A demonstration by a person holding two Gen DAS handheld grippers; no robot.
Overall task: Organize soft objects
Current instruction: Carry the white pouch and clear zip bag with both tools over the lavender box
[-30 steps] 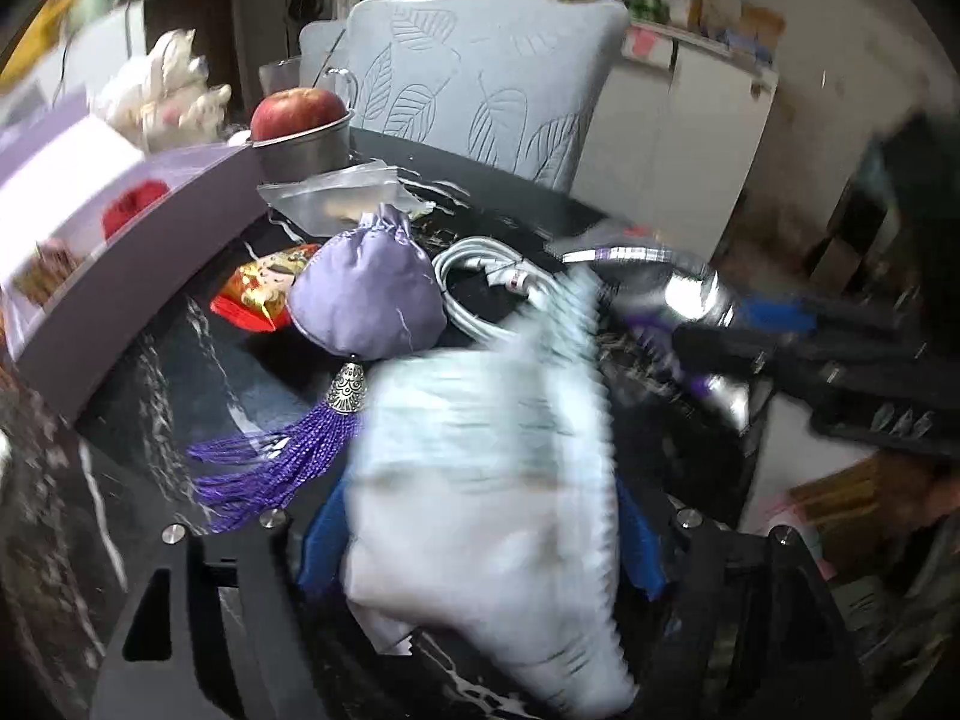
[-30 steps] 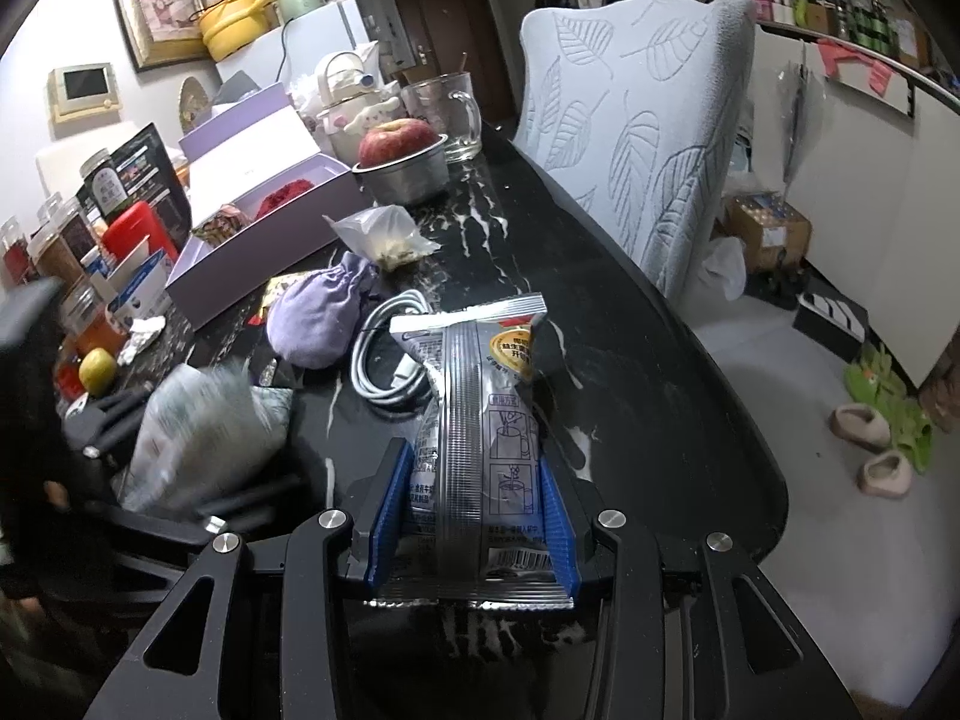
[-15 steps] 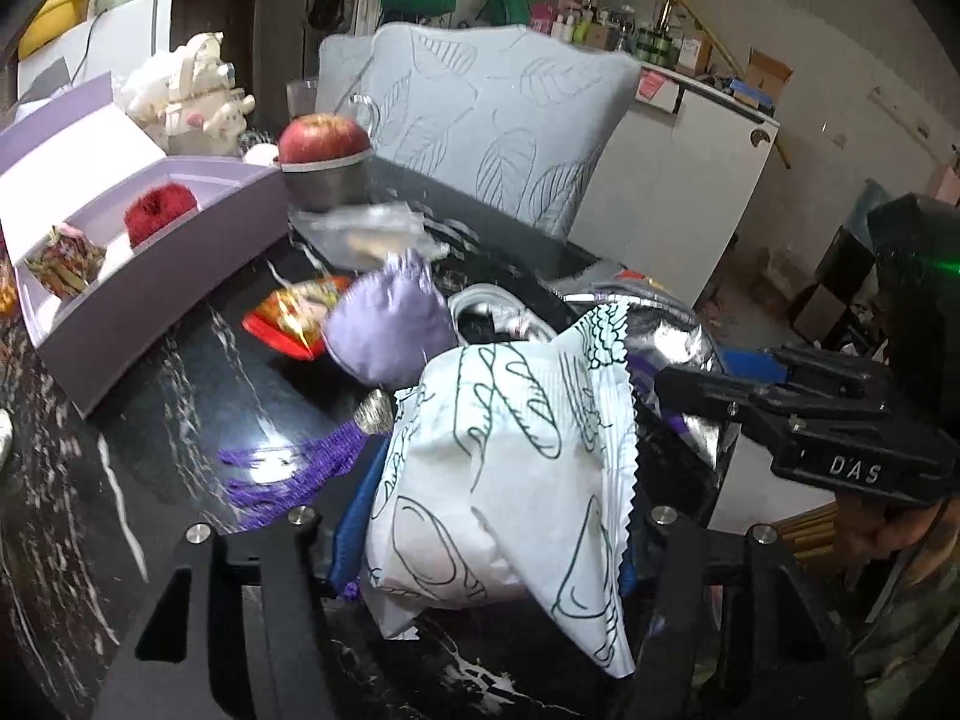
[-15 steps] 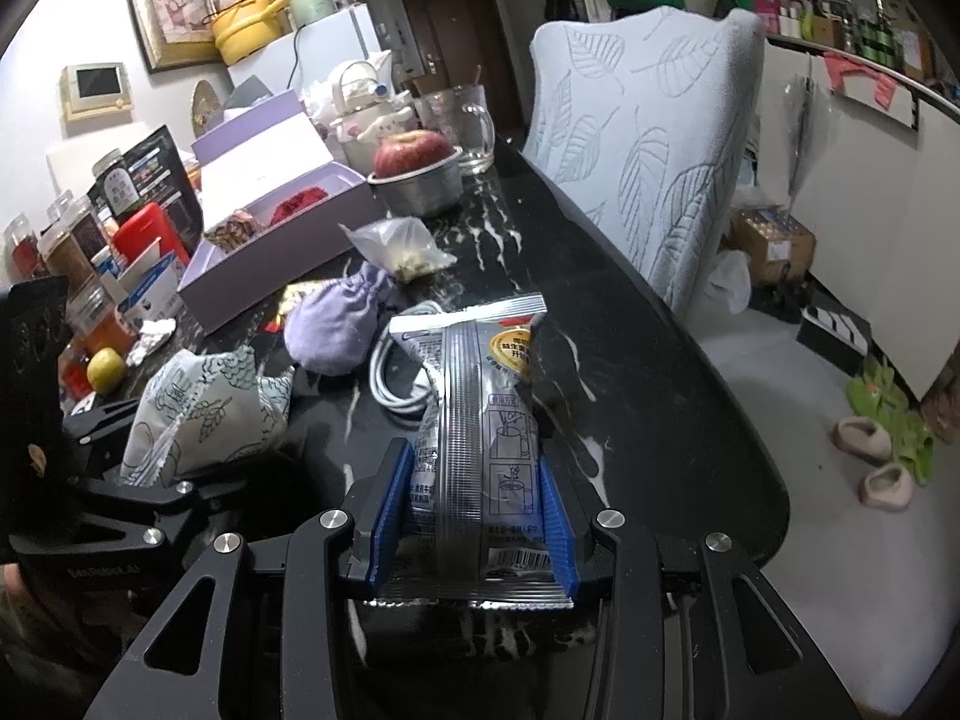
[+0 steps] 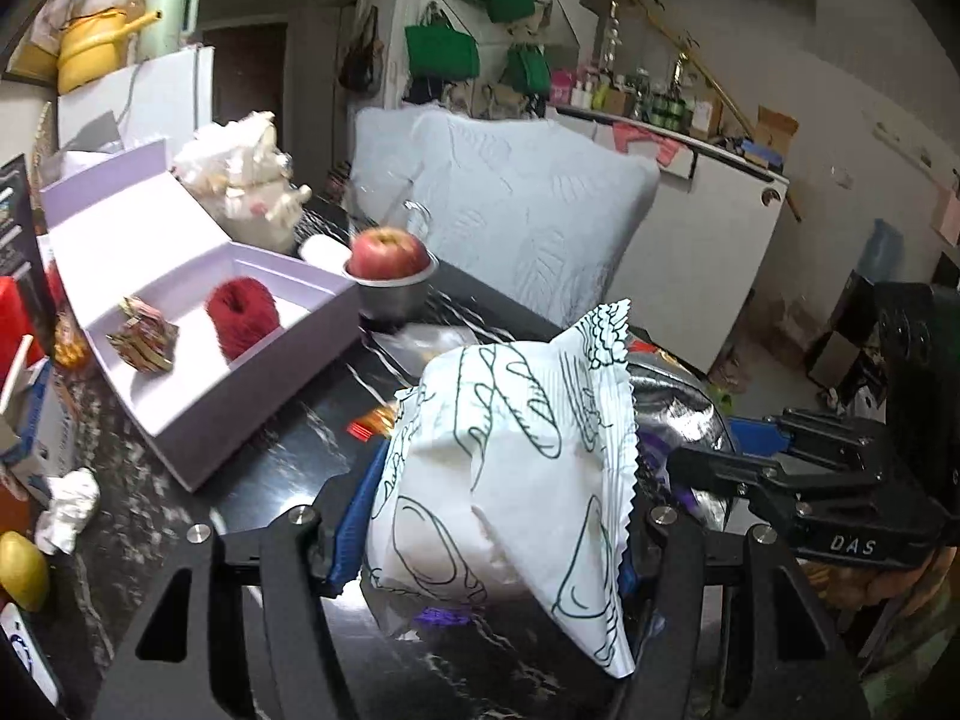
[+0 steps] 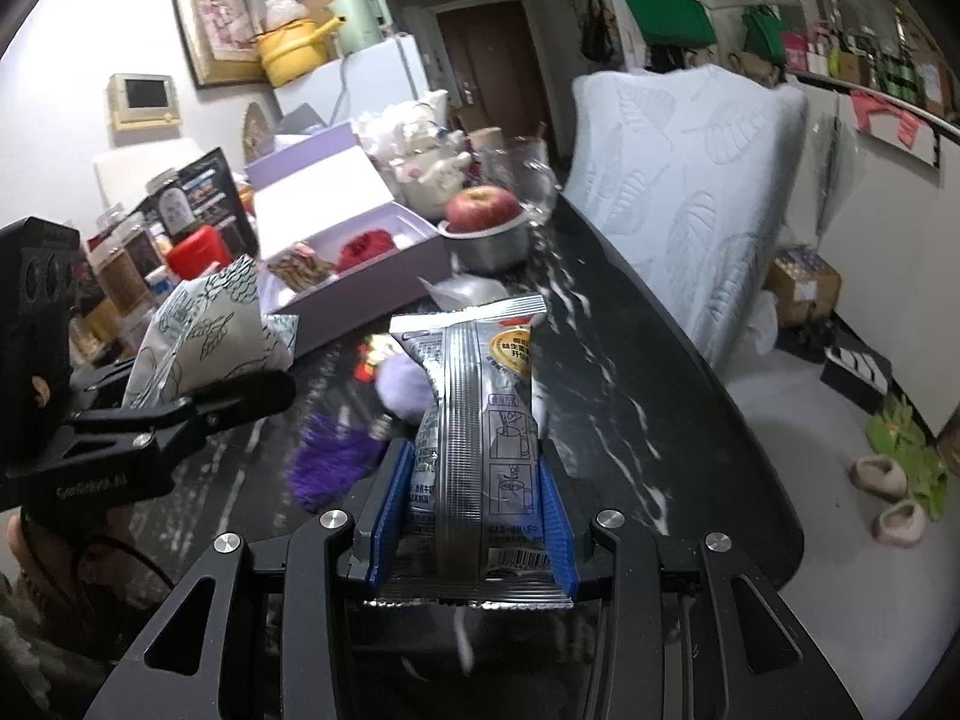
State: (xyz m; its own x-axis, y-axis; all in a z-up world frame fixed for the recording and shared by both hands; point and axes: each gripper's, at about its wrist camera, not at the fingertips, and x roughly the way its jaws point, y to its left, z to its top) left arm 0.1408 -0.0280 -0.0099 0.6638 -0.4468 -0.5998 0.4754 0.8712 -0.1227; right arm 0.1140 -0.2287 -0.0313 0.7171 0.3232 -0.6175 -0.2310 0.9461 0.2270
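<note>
Grippers both clench packets above the black table (image 6: pixel 660 396): the left gripper (image 5: pixel 480 516) grasps a white leaf-printed packet (image 5: pixel 504 462), the right gripper (image 6: pixel 474 516) a silver packet (image 6: pixel 474 420). At ten o'clock in the left wrist view sits the open lilac box (image 5: pixel 240 414), holding red yarn (image 5: pixel 242 315).

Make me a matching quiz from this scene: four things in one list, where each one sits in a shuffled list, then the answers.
Things:
1. white packet
2. silver packet
3. apple
4. red yarn ball

Places:
A. in the metal bowl
B. in the left claw
C. in the purple box
D. in the right claw

Pairs: 1-B, 2-D, 3-A, 4-C
</note>
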